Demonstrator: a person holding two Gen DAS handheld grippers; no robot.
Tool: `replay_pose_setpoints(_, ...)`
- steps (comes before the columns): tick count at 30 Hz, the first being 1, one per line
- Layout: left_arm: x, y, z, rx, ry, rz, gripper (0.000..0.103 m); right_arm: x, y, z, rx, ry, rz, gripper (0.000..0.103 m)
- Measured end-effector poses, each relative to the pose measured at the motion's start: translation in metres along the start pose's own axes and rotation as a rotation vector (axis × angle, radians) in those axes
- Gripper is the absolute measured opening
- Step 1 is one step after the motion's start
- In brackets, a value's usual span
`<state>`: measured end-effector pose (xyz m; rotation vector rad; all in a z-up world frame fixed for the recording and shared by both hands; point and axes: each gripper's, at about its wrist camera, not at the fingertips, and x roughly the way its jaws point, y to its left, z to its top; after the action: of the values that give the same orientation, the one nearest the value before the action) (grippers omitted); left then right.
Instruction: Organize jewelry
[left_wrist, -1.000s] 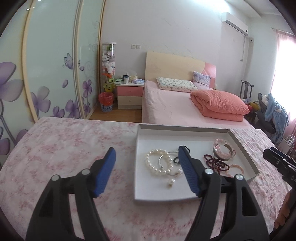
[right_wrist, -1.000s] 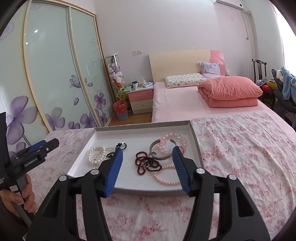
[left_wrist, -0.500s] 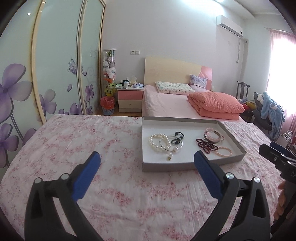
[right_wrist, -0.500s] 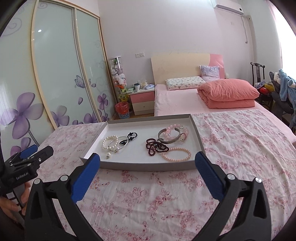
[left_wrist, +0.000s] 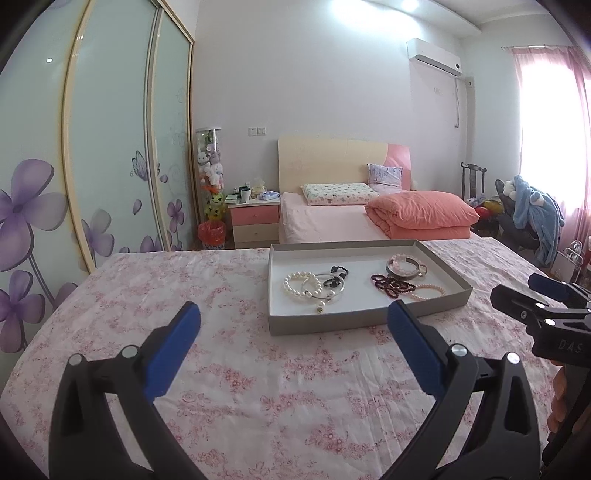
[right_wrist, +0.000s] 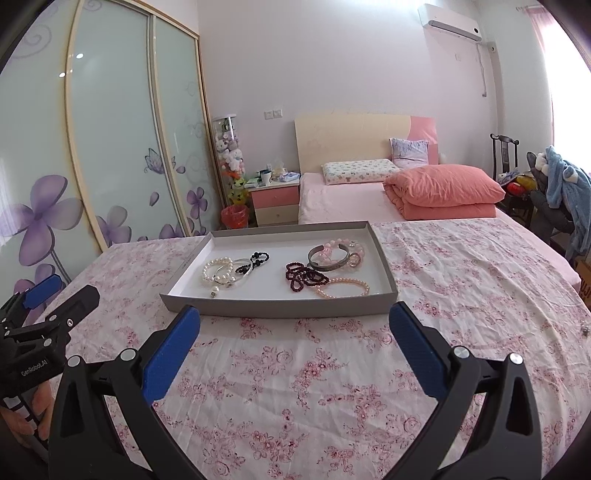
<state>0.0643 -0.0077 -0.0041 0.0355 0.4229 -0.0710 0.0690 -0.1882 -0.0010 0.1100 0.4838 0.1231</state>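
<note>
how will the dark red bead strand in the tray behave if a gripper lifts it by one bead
The dark red bead strand lies in loose overlapping loops in the grey tray, so it is probably floppy and would dangle. One loop touches the pale pink bead bracelet, so it might drag that along. Small round beads look likely to slip between flat pads.

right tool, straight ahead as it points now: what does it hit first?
Probably the near wall of the grey tray, just ahead of the open right tool; only the floral cloth lies between. Depth is uncertain.
</note>
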Motion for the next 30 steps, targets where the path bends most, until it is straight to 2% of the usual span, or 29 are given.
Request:
replay_pose_setpoints(13,0.0049,0.0012,-0.008,-0.024,0.008,-0.007,0.099,-0.006,-0.0008,-0.0052,-0.001,-0.045,0.0,0.101)
replay_pose_setpoints(30,0.0056,0.0024,-0.0073,-0.03,0.004,-0.002,0.099,-0.0012,-0.001,-0.0043,0.004,-0.03,0.002,0.101)
